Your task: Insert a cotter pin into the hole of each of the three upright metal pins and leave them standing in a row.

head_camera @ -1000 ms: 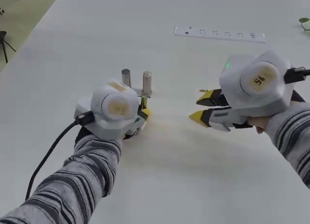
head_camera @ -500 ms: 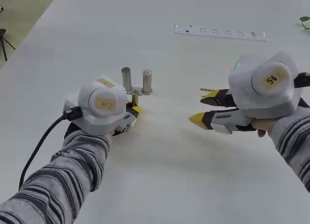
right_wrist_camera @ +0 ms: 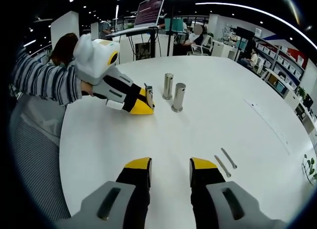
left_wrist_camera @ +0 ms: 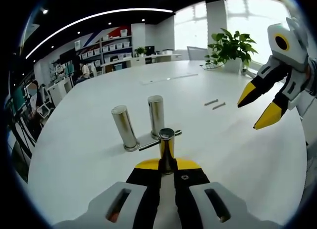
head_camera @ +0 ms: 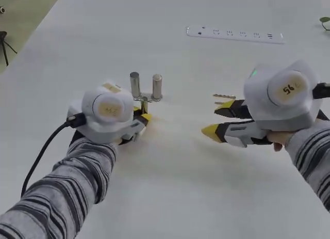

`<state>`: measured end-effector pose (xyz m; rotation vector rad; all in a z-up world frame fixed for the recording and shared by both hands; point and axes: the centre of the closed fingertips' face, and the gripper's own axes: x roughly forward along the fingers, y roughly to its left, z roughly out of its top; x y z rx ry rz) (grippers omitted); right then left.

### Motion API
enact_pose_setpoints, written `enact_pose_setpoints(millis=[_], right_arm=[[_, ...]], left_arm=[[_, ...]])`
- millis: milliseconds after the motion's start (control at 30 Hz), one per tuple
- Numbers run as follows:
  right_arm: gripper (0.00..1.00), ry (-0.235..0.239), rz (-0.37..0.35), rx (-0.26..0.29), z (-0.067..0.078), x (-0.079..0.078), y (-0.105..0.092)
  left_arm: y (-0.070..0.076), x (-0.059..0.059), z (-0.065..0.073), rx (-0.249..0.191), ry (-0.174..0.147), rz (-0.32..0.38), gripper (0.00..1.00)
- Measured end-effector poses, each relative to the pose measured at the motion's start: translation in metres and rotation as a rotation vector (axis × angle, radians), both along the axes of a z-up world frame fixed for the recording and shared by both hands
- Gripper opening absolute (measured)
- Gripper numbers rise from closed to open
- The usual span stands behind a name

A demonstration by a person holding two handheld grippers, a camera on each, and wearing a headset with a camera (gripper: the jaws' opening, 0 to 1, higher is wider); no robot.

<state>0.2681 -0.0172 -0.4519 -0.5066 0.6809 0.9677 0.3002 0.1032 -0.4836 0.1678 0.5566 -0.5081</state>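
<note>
One pin [left_wrist_camera: 166, 140] still in left tool [left_wrist_camera: 167, 164]

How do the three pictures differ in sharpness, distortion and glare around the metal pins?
Head view: slightly soft, even light, only faint shadows on the table. Left gripper view: fisheye curves the table edge, the window is overexposed, the metal pins are sharp and mirror the room. Right gripper view: same curving, the loose cotter pins look small.

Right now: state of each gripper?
Left gripper: jaws shut on a pin.
Right gripper: jaws open, empty.
</note>
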Motion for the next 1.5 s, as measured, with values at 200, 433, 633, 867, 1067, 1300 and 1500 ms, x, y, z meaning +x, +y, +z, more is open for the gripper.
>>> enact_pose_setpoints(millis=[200, 433, 633, 867, 1067, 1300, 1500], right_arm=[[0.28, 0.006, -0.01, 0.004, 0.0, 0.0, -0.001], [0.3, 0.009, -0.033, 0.039, 0.003, 0.004, -0.001], [0.3, -0.005, -0.048, 0.107, 0.014, 0.013, 0.008], [0.29, -0.024, -0.047, 0.149, 0.023, 0.026, 0.02], [0.29, -0.041, -0.035, 0.219, 0.03, 0.043, 0.04], [0.27, -0.06, -0.022, 0.291, 0.038, 0.057, 0.063], [0.26, -0.053, -0.045, 0.335, 0.036, 0.068, 0.079]], left_arm=[[0.0, 0.0, -0.001, 0.002, 0.004, -0.012, 0.07], [0.002, -0.002, 0.0, -0.006, 0.008, -0.003, 0.2], [0.003, -0.011, 0.008, -0.052, 0.004, 0.011, 0.34], [0.003, -0.021, 0.022, -0.082, -0.026, -0.001, 0.45], [0.003, -0.031, 0.027, -0.101, -0.016, 0.004, 0.52], [0.001, -0.04, 0.033, -0.106, -0.024, -0.006, 0.62], [0.001, -0.046, 0.039, -0.106, -0.033, -0.015, 0.72]])
